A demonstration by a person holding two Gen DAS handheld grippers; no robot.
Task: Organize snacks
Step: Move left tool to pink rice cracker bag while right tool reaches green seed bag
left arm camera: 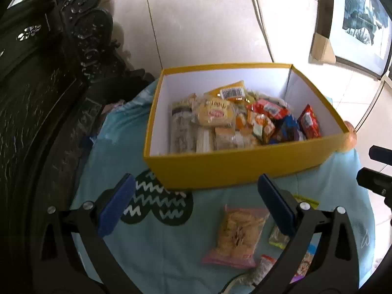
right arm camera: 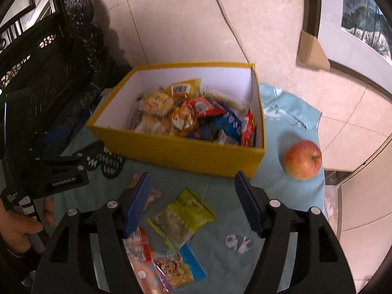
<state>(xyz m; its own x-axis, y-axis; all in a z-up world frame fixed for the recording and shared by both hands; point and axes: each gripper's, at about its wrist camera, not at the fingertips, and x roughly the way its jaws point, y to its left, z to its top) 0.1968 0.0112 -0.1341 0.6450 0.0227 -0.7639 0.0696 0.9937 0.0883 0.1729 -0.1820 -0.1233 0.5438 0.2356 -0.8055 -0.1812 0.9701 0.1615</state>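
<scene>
Through my left wrist camera, my left gripper [left arm camera: 196,205] hangs over the blue cloth [left arm camera: 152,252] with its jaws spread wide and nothing between the pads. Just beyond them sits the yellow box [left arm camera: 220,166], already well stocked with wrapped snacks. Below the right-hand finger lies the pink-edged cracker packet [left arm camera: 235,237], flat on the cloth and near the box's front wall, with a small green sachet [left arm camera: 278,238] beside it, half hidden by the finger. The risk here, as I judge it: the packet is thin and slippery, so if I come down flat I may only push it along the cloth or bunch the fabric into the pads instead of catching the wrapper

Through my right wrist camera, my right gripper [right arm camera: 191,203] is also open and empty, jaws moderately apart, hovering above the green-yellow packet [right arm camera: 182,218]. Nearer me lie a red-and-white packet [right arm camera: 137,245] and a blue-edged nut packet [right arm camera: 178,267], overlapping a pale pink wrapper at the lower edge. An apple [right arm camera: 302,159] rests on the cloth right of the box [right arm camera: 186,156], close to the table's edge. My left gripper [right arm camera: 73,169] shows at the left, close by. I see two dangers: both tools are working the same small patch, so they could knock together, and a careless sweep to the right could roll the apple off
</scene>
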